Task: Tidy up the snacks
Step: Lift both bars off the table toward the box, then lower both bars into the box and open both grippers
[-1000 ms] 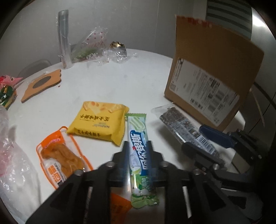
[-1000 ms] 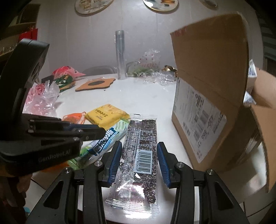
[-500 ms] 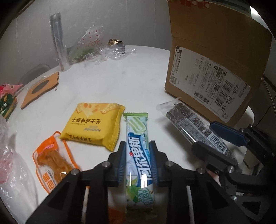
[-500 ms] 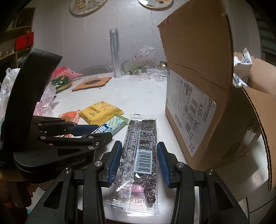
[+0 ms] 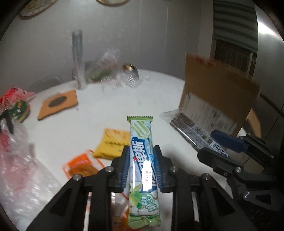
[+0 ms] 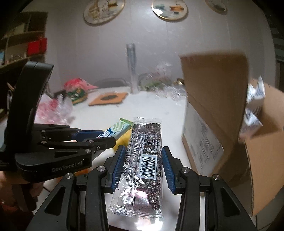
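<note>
In the left wrist view we see our left gripper (image 5: 141, 170) at lower centre, its blue pads pressed against both sides of the green-and-white snack bar (image 5: 142, 160), which sticks out toward the middle of the frame, apparently raised off the white worktop (image 5: 99, 113). Below and to the left of the bar lie a yellow snack packet (image 5: 112, 144) and an orange snack packet (image 5: 82, 166), both flat on the worktop. A crinkled plastic bag (image 5: 19, 170) fills the lower left. An orange mat (image 5: 57, 104) sits at middle left, and a clear tube (image 5: 77, 58) stands upright near the far edge at upper centre, beside loose cellophane wrapping (image 5: 115, 74). The cardboard box (image 5: 218, 94) stands at the right, blurred.

In the right wrist view our right gripper (image 6: 142, 167) sits at lower centre with its blue pads touching the two long edges of the dark seed bar (image 6: 144, 154) in its clear wrapper, barcode up. We cannot tell whether that bar rests on the worktop or is lifted. The left gripper enters from the left of this frame, holding the green-and-white bar just beside the seed bar's far end. The cardboard box takes up the right side, one flap up, and white packets (image 6: 253, 106) show inside its opening at the right edge. Decorative plates (image 6: 103, 10) hang on the wall at the top.
</note>
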`<move>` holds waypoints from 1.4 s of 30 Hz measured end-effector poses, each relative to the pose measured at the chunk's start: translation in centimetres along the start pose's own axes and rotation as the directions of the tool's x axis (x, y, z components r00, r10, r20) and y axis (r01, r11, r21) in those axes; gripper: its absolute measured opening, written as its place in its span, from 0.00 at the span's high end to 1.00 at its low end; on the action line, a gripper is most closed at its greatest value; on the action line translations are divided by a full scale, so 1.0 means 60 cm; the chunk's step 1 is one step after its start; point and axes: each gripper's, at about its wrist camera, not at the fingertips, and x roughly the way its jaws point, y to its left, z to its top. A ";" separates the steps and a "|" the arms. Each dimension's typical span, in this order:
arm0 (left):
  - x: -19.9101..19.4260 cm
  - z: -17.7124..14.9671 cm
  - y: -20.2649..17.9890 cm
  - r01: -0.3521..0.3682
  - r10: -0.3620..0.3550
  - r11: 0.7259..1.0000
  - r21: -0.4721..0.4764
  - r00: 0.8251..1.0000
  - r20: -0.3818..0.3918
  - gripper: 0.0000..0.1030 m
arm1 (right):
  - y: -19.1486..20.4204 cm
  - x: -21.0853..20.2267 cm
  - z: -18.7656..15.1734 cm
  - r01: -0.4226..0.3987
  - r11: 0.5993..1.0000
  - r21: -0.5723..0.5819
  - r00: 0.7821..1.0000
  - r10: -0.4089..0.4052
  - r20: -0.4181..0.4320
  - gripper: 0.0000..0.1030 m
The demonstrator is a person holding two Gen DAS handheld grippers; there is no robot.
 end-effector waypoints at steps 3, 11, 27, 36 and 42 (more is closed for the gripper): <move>-0.041 0.023 0.015 -0.014 0.014 1.000 -0.008 0.998 0.062 0.77 | 0.014 -0.014 0.028 -0.040 0.999 -0.016 0.999 0.040 0.029 0.63; -0.124 0.111 0.014 -0.007 0.002 1.000 0.024 0.981 0.195 0.77 | 0.036 -0.062 0.123 -0.022 0.992 -0.121 0.989 0.040 0.144 0.64; -0.023 0.310 -0.228 0.258 -0.280 0.926 0.276 0.959 0.043 0.77 | -0.202 -0.136 0.183 0.199 0.980 -0.008 0.968 -0.195 0.158 0.64; 0.104 0.320 -0.322 0.314 -0.268 0.891 0.328 0.947 -0.177 0.77 | -0.275 -0.073 0.153 0.156 0.988 -0.022 0.988 -0.156 0.004 0.64; 0.137 0.316 -0.327 0.329 -0.258 0.884 0.333 0.936 -0.240 0.77 | -0.262 -0.032 0.157 0.155 0.985 -0.076 0.986 -0.159 -0.051 0.64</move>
